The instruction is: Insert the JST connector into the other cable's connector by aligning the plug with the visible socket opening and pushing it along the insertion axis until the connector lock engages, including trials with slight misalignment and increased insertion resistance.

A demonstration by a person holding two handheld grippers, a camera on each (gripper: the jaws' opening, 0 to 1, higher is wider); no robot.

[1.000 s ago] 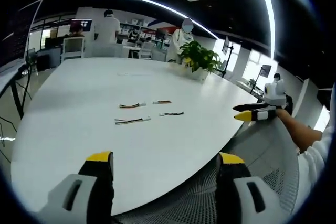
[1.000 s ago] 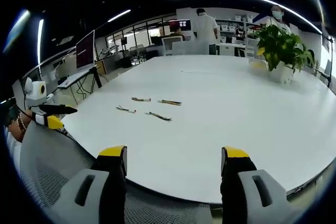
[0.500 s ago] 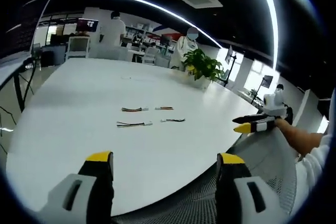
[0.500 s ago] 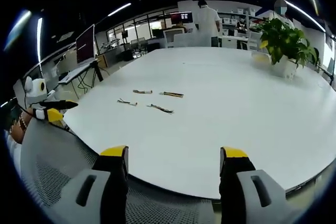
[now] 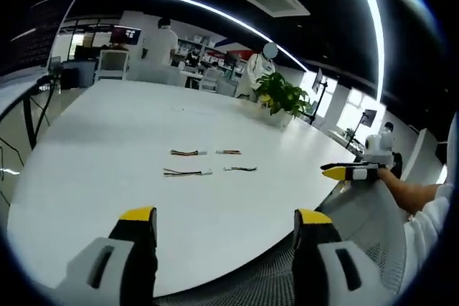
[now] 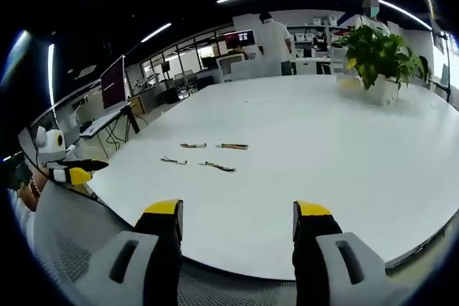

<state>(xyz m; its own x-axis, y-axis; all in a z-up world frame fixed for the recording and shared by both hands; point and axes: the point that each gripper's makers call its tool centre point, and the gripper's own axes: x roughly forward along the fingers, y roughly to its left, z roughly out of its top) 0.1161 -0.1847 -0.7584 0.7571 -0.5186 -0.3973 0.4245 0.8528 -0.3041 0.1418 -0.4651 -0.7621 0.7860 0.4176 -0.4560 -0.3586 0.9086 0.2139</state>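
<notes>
four short multicoloured wire cables with small white connector ends lie near the middle of the broad white tabletop: in the left gripper view, the long cable nearest, one cable behind it, then two cables to its right. all lie apart, none mated. the left gripper has its yellow-tipped jaws spread wide, holding nothing, low over the near tabletop edge and a grey mesh chair back. the right gripper likewise stands open and empty. wide bare tabletop surrounds the cables. a green potted plant sits far back. plug and socket details are too small to tell.
</notes>
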